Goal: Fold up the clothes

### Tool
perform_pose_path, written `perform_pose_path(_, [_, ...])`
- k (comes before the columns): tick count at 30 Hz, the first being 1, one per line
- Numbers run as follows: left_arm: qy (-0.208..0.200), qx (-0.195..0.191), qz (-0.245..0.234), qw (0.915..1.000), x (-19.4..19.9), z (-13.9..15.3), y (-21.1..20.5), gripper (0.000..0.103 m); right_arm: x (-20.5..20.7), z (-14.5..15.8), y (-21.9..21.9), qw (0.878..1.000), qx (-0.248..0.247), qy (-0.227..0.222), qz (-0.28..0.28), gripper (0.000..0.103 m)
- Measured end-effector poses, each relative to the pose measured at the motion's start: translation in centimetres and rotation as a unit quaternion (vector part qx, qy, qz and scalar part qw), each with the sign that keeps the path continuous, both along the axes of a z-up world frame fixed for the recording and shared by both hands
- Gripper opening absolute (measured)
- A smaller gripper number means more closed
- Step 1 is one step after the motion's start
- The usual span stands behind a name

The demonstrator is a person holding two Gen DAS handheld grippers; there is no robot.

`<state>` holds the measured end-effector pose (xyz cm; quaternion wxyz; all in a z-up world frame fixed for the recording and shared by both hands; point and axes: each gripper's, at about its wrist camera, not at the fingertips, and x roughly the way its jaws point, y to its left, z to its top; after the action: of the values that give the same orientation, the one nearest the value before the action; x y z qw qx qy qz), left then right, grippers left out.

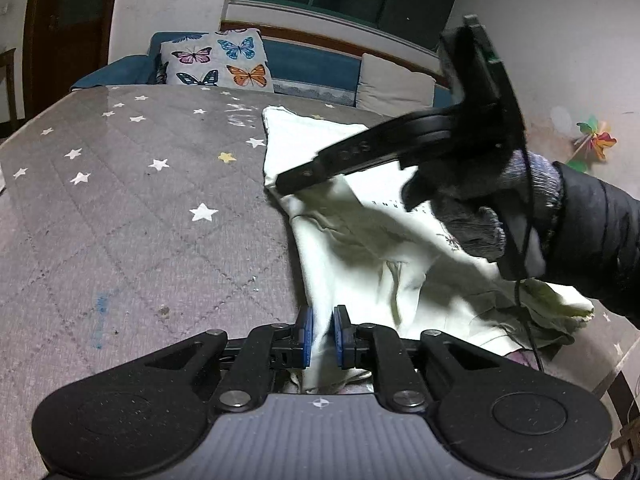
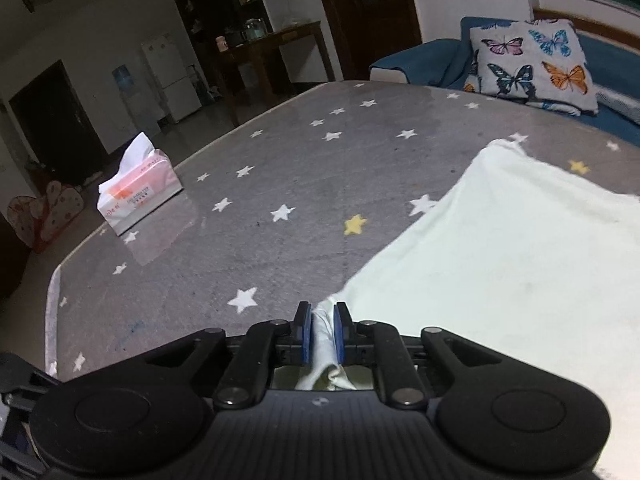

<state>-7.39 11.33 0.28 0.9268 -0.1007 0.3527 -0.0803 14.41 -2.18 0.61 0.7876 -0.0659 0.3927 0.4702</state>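
Gripping the pale garment [image 1: 360,248] at two points along one side, both tongs are nearly closed with cloth pinched between their blue pads. The left tongs [image 1: 323,336] hold the near end of that side, close to the table's [image 1: 140,220] near edge; white fabric bunches up through the narrow gap between the pads and runs away from them toward the far edge. In the left wrist view the right tongs [image 1: 280,184] come in from the right, carried by a gloved hand [image 1: 472,216] in a dark sleeve, and reach the same side further up, toward the garment's far corner. The right wrist view shows those tongs [image 2: 323,334] clamped on a twisted fold of cloth [image 2: 500,260], with the rest of the garment spreading flat to the right and away.

So the garment lies ahead of and to the right of both tongs, its long axis running from the near edge to the far edge, and the held side is its left one. Bare starred tablecloth lies to the left; a tissue pack [image 2: 138,192] sits near the far left edge, well apart. My judgement: the coming fold should carry this held side rightward over the body, both hands moving together to keep the edge straight.
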Motion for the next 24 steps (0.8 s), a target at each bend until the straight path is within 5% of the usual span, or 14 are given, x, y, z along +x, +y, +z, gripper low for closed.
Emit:
perform_pose_path(10, [-0.008, 0.006, 0.004, 0.9999, -0.2, 0.5, -0.1, 0.015, -0.4, 1.4, -2.4, 1.000, 0.019, -0.006, -0.022, 0.012])
perform_pose_path(17, [-0.002, -0.006, 0.002, 1.0000, -0.5, 0.6, -0.1, 0.006, -1.1, -0.5, -0.2, 1.000, -0.017, -0.021, 0.001, 0.012])
perform_pose_path(24, [0.017, -0.015, 0.010, 0.9997, -1.1, -0.1, 0.1, 0.006, -0.1, -1.4, -0.6, 1.000, 0.005, 0.000, -0.013, 0.012])
